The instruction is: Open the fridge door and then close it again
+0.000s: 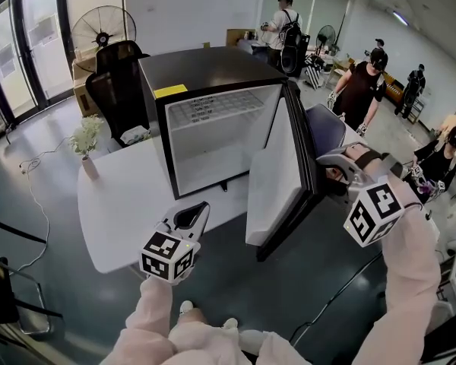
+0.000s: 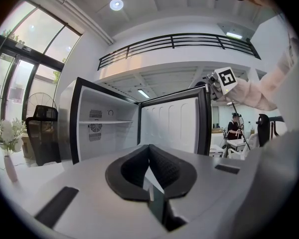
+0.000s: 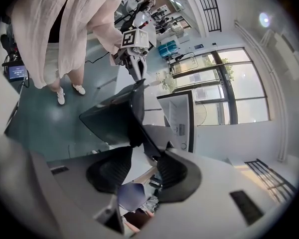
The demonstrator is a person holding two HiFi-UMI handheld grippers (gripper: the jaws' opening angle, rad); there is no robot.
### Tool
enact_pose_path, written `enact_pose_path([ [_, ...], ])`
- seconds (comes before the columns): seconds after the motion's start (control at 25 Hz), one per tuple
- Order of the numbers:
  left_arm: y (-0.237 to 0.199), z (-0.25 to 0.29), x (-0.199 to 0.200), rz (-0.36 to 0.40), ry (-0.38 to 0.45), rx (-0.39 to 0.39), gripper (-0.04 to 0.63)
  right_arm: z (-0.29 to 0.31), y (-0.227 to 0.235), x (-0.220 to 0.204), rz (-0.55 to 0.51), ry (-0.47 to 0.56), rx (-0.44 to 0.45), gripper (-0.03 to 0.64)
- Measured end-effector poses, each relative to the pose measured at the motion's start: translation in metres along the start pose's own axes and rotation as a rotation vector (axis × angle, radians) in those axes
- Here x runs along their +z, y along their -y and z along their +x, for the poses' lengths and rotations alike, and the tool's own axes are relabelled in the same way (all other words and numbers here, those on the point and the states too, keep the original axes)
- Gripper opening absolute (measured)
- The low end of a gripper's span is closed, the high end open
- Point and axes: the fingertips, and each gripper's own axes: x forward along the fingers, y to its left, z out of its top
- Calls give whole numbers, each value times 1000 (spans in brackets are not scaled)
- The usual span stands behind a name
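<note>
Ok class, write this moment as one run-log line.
fridge door: open | right claw: jaws closing, door edge between them | left claw: shut, empty

Your head view looks steeply down on the fridge (image 1: 205, 71); both gripper views face it too, from nearer.

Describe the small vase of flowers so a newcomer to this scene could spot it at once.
A white table holds a black mini fridge with its door swung open. The vase stands near the table's left corner, apart from the fridge. Slim and pinkish with white blossoms, it is the only plant there; behind it are black chairs and a fan.
</note>
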Motion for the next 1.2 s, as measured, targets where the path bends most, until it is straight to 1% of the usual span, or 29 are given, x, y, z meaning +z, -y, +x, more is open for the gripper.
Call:
enact_pose_path([
  [0.56,-23,-10,5,7,-7,-5,11,13,18,30,-74,-11,7,138],
  [1.04,-62,-22,11,7,-16,-3,11,39,41,63,-111,-11,-2,127],
  [1.2,-74,-25,12,6,-22,-7,11,52,52,76,-152,-34,-19,120],
])
